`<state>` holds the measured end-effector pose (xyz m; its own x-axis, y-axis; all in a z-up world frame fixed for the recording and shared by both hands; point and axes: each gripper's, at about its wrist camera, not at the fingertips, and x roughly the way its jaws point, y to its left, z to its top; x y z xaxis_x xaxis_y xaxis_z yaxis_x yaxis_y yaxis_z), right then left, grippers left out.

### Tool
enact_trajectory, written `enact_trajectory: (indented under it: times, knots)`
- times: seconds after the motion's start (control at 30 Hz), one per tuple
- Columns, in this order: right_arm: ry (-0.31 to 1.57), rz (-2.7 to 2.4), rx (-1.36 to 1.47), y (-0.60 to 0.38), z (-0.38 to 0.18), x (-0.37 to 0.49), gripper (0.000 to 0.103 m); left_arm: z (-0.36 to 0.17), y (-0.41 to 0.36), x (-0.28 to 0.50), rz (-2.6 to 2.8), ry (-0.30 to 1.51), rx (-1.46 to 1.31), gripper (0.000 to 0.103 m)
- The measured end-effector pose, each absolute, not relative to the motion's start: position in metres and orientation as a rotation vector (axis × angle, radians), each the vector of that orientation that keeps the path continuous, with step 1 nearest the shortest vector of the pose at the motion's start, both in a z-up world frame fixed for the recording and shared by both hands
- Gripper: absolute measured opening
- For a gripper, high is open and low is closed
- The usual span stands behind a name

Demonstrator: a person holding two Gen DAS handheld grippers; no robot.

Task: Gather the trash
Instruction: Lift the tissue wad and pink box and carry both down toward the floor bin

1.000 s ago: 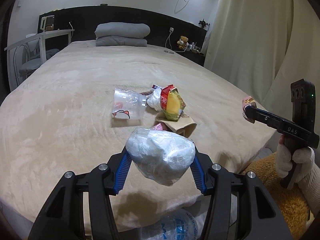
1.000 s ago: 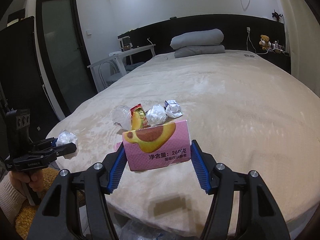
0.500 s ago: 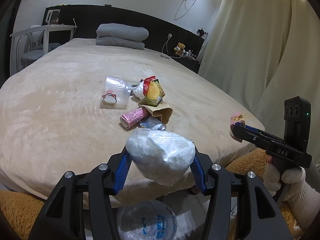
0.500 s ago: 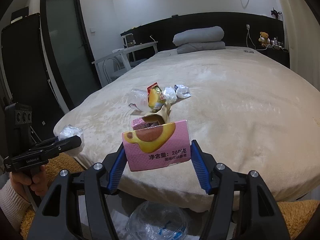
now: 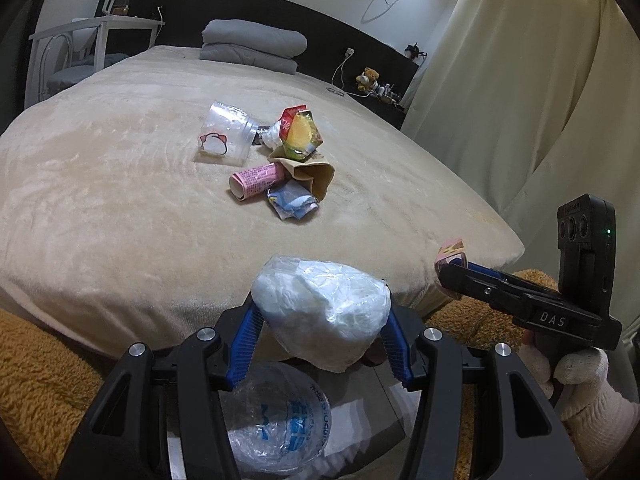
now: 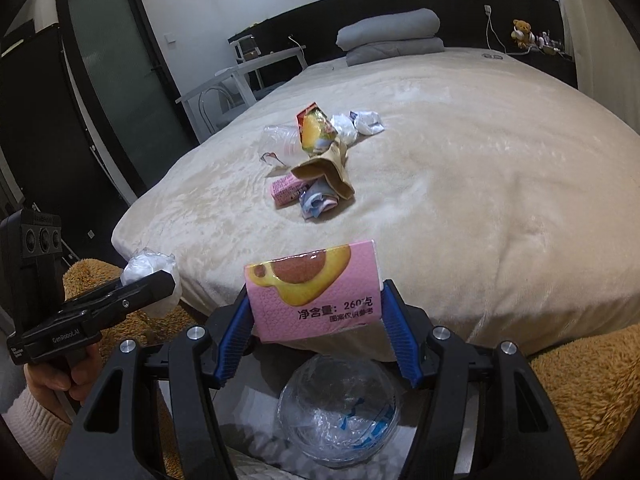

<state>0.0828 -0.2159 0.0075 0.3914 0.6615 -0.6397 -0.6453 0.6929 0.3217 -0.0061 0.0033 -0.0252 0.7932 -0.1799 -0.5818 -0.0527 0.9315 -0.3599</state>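
- Down past the foot of the bed [image 5: 120,208], both hands have pulled back from the mess and dropped lower. Half a second ago the bin [image 5: 276,420] only peeked in; now it sits at 6 o'clock under both tongs.
- That tells me the two pieces are about ready to be dropped in.
- The left gripper [image 5: 322,320] is squeezed on a white plastic wad [image 5: 324,316]. It looks crinkly, shiny and puffy.
- The right gripper [image 6: 316,312] is squeezed on a pink box [image 6: 312,292]. It is flat, with a yellow picture and printed words.
- The bin has a clear bag inside with blue letters on it.
- More trash is left on the bed at 12 o'clock: a clear cup [image 5: 226,136], a pink carton [image 5: 256,180], a brown paper bag [image 5: 312,170] and a yellow snack wrapper [image 5: 300,134], all in one close pile.
- So the job is not nearly done.
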Motion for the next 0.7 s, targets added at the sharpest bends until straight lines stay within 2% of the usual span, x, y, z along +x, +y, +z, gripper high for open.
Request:
enact_trajectory:
  times: [0.23,0.7]
  knots:
    - [1.013,0.808,0.106,-0.212,-0.026,0.088,0.062,-0.047,-0.007,-0.005,-0.068,0.744,-0.402,0.053]
    - [1.374,0.665,0.247,-0.212,-0.097,0.111,0.062,-0.12,-0.015,0.021,-0.032,1.082,-0.507,0.053]
